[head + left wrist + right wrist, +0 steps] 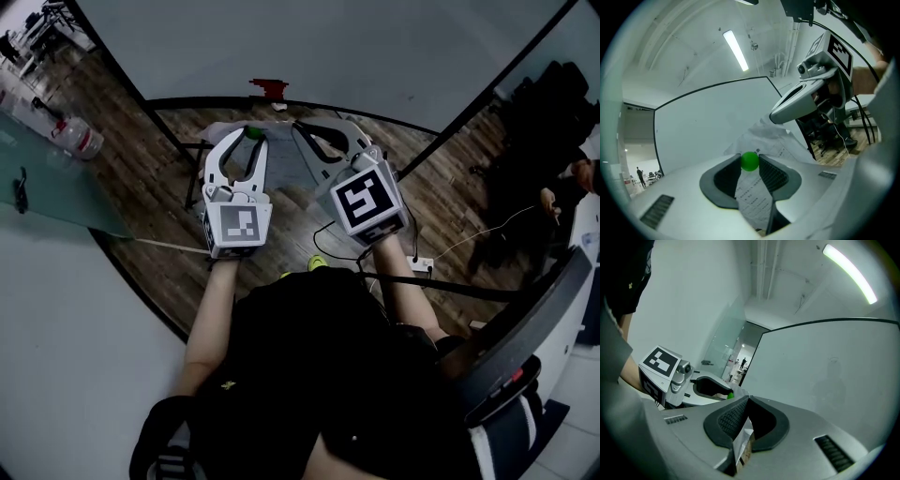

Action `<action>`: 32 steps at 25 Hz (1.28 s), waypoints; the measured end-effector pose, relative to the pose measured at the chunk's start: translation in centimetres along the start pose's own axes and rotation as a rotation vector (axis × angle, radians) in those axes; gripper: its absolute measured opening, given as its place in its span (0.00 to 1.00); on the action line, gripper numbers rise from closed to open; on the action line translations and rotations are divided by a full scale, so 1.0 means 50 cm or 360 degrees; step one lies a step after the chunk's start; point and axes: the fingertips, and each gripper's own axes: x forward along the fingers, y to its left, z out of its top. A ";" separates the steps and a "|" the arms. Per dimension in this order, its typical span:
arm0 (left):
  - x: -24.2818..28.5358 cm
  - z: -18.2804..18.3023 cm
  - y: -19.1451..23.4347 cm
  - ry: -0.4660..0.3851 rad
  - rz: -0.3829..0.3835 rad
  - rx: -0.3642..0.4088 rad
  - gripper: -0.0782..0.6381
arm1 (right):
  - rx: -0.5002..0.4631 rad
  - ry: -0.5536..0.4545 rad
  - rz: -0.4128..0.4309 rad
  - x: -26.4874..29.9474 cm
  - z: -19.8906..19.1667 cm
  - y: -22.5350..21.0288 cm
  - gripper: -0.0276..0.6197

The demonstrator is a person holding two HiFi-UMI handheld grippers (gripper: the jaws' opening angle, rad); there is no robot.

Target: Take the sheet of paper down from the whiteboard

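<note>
The sheet of paper point(291, 171) hangs crumpled between my two grippers, in front of the whiteboard point(328, 52). My left gripper point(251, 137) is shut on a small green ball magnet point(253, 132). In the left gripper view the magnet point(750, 161) sits at the tips of that gripper point(750, 157), with the printed paper point(753, 199) below and behind it. My right gripper point(300, 129) is shut on the paper's edge. The right gripper view shows its jaws point(746, 400) closed with a strip of paper point(742, 442) pinched between them, and the left gripper point(723, 391) beside it.
A red object point(269, 88) sits on the board near its lower edge. A glass table point(47, 187) with a bottle point(79, 137) stands at left. A power strip point(421, 264) and cables lie on the wooden floor. A chair point(525, 375) and a seated person point(567, 178) are at right.
</note>
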 end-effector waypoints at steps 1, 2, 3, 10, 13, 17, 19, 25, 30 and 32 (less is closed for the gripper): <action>-0.002 0.002 -0.002 0.0008 -0.0001 -0.0004 0.29 | 0.0012 -0.0009 0.0011 -0.002 0.002 -0.001 0.08; -0.004 0.005 -0.005 0.0013 -0.0004 -0.0005 0.29 | 0.0026 -0.0019 0.0019 -0.006 0.005 -0.001 0.08; -0.004 0.007 -0.007 0.0013 -0.0006 -0.0002 0.29 | 0.0038 -0.0027 0.0023 -0.009 0.007 -0.002 0.08; 0.001 0.011 -0.010 -0.0013 -0.0007 0.0002 0.29 | 0.0036 -0.0024 0.0035 -0.014 0.002 0.002 0.07; -0.001 0.014 -0.016 -0.0021 -0.0016 0.0001 0.29 | 0.0034 -0.0015 0.0047 -0.018 -0.002 0.008 0.07; -0.006 0.017 -0.019 -0.0029 -0.0022 -0.0004 0.29 | 0.0027 -0.0010 0.0051 -0.023 0.000 0.016 0.07; -0.005 0.019 -0.016 -0.0032 -0.0025 0.0000 0.29 | 0.0027 -0.0010 0.0042 -0.022 0.002 0.013 0.07; -0.007 0.011 -0.016 -0.0020 -0.0032 0.0000 0.29 | 0.0024 -0.0003 0.0036 -0.018 -0.003 0.017 0.07; -0.007 0.012 -0.005 -0.0035 -0.0028 0.0006 0.29 | 0.0020 -0.0010 0.0034 -0.011 0.006 0.019 0.07; -0.010 0.012 -0.001 -0.0047 -0.0024 0.0009 0.29 | 0.0015 -0.0011 0.0036 -0.009 0.009 0.024 0.07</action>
